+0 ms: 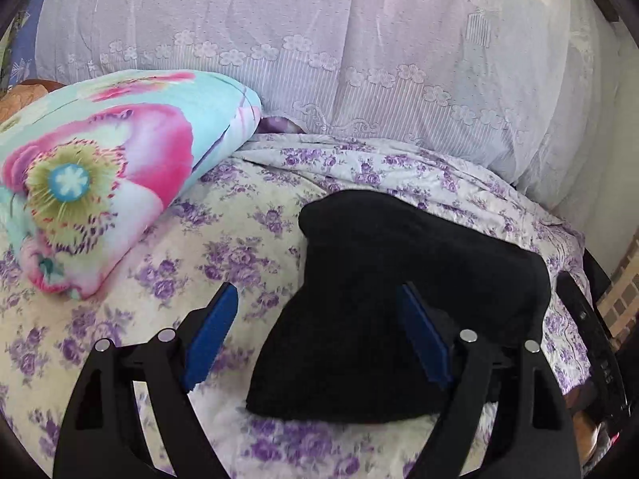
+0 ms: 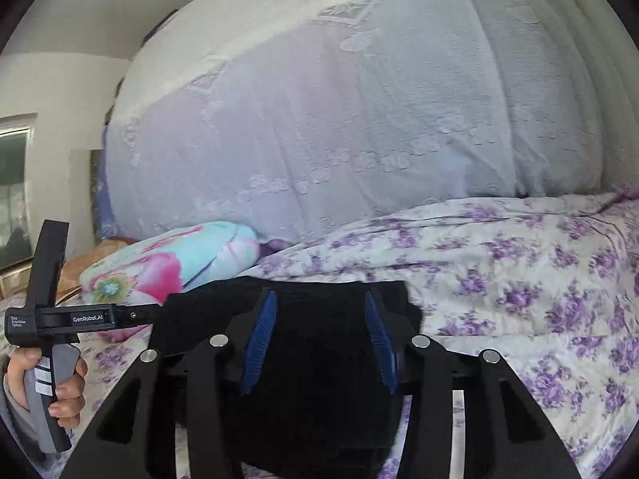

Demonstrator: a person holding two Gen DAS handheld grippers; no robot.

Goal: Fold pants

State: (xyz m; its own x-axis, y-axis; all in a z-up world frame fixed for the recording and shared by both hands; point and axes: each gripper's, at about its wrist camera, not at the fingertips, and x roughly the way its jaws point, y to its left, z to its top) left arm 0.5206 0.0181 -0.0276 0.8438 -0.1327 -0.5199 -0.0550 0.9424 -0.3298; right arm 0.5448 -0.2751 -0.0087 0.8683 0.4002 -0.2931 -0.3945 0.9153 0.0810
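The black pants point(image 1: 399, 247) lie in a folded bundle on the purple-flowered bedsheet point(image 1: 207, 247). My left gripper point(image 1: 317, 286) is open wide at the bundle's left edge. Its right finger point(image 1: 419, 331) is over the black cloth and its left finger point(image 1: 215, 327) is over bare sheet, with nothing pinched. In the right wrist view the pants point(image 2: 319, 343) fill the space under my right gripper point(image 2: 318, 294), whose blue pads stand apart above the cloth without pressing it. A hand point(image 2: 44, 383) holds the left gripper's handle at the far left of that view.
A rolled blanket with big pink flowers point(image 1: 100, 167) point(image 2: 179, 255) lies on the bed to the left of the pants. White lace netting point(image 1: 319, 40) point(image 2: 319, 119) hangs along the far side. The bed's edge drops off at the right point(image 1: 579, 263).
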